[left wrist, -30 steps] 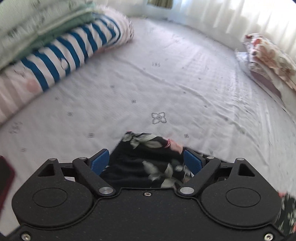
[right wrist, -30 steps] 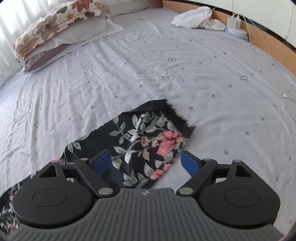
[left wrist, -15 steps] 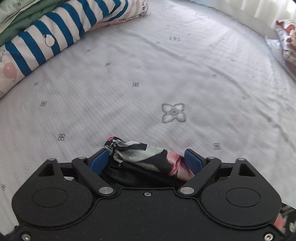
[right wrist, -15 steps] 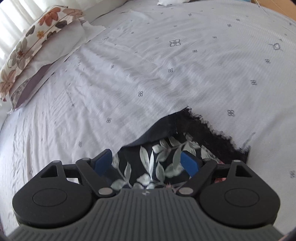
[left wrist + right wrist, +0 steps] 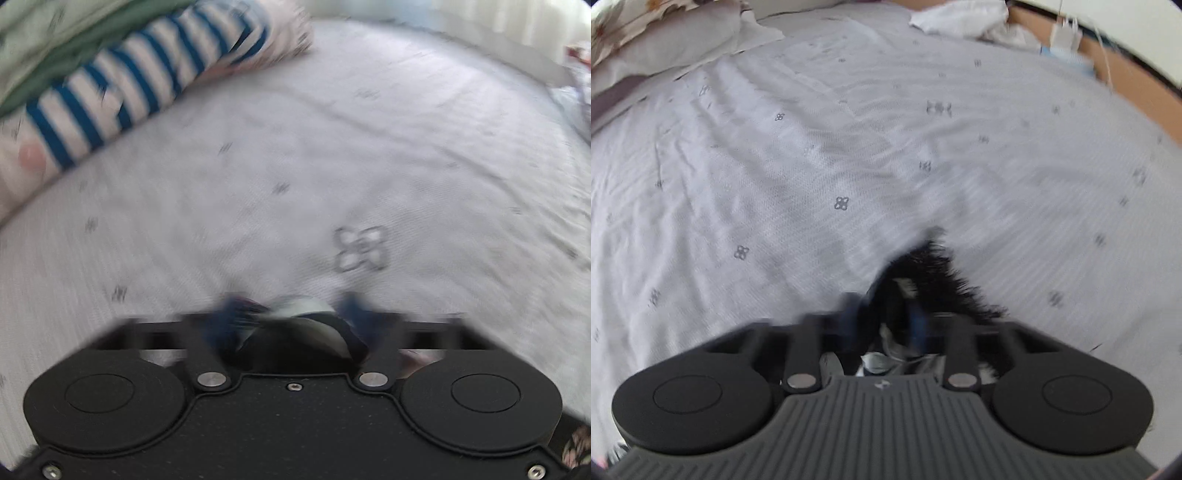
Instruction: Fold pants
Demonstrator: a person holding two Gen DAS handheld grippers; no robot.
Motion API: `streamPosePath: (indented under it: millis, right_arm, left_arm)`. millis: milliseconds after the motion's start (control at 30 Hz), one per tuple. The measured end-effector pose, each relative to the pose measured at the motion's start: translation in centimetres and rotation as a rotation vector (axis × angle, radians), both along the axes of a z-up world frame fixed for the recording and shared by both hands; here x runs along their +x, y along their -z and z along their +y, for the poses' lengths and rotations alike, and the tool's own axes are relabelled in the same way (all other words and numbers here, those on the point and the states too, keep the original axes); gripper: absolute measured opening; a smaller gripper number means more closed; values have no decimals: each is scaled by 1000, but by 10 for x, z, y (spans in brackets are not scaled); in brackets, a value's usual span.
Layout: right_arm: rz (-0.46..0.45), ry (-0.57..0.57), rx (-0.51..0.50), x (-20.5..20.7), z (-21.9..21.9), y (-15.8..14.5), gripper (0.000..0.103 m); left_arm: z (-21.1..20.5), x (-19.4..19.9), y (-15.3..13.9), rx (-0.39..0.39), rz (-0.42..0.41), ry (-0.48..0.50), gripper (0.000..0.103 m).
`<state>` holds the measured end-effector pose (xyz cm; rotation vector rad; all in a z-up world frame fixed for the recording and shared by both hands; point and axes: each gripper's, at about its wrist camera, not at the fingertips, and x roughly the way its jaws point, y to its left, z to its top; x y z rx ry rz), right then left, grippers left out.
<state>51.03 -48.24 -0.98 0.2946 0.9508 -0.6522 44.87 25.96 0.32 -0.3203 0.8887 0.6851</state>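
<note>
The pants are black with a floral print. In the left wrist view a bunched fold of them sits between the blue pads of my left gripper, whose jaws have closed in on it. In the right wrist view my right gripper is shut on a frayed black hem of the pants, which sticks out ahead of the fingers over the sheet. Both views are motion-blurred.
A pale grey bed sheet with small flower marks covers the bed. A blue-striped bolster and folded bedding lie at the far left. Pillows, a white cloth and a wooden edge with a charger lie at the far side.
Both grippers' jaws have closed inward on the pants fabric. Both cameras have moved fast, blurring the views, and the right hem now stands up narrow between the pads.
</note>
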Motion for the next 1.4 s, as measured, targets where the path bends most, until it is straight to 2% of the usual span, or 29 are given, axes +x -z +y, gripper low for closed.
streamPosePath:
  millis: [33, 100, 233, 400, 600, 767, 867, 967, 1067, 1133, 1267, 1400]
  right_arm:
    - [-21, 8, 34, -6, -4, -4, 1]
    - [-68, 37, 108, -21, -15, -14, 1]
    - [-101, 23, 108, -52, -23, -43, 1]
    - [-168, 8, 111, -104, -32, -93, 1]
    - [-217, -3, 139, -191, -43, -127, 1]
    - [-215, 14, 170, -272, -51, -132, 1]
    - [-206, 18, 189, -316, -53, -131, 2]
    - [-200, 25, 197, -351, -51, -128, 2]
    - [-204, 17, 204, -382, -46, -125, 2]
    - [-197, 9, 201, -398, -43, -121, 2]
    - [-172, 26, 237, -421, -46, -100, 2]
    - [-150, 50, 256, -436, -50, -82, 2]
  left_arm:
    - [-3, -1, -4, -26, -12, 12, 8]
    - [-5, -8, -13, -43, -32, -23, 7]
    - [-5, -31, -40, -54, -105, -21, 7]
    - [1, -69, -79, -58, -156, 5, 7]
    - [7, -144, -113, -68, -186, 64, 7]
    - [14, -222, -124, -116, -213, 97, 7]
    - [17, -264, -124, -113, -209, 118, 7]
    - [23, -299, -119, -142, -202, 121, 7]
    - [26, -331, -116, -132, -208, 131, 7]
    - [27, -347, -111, -120, -200, 146, 7]
    - [36, -369, -91, -150, -162, 120, 7]
    - [44, -385, -75, -116, -123, 92, 7]
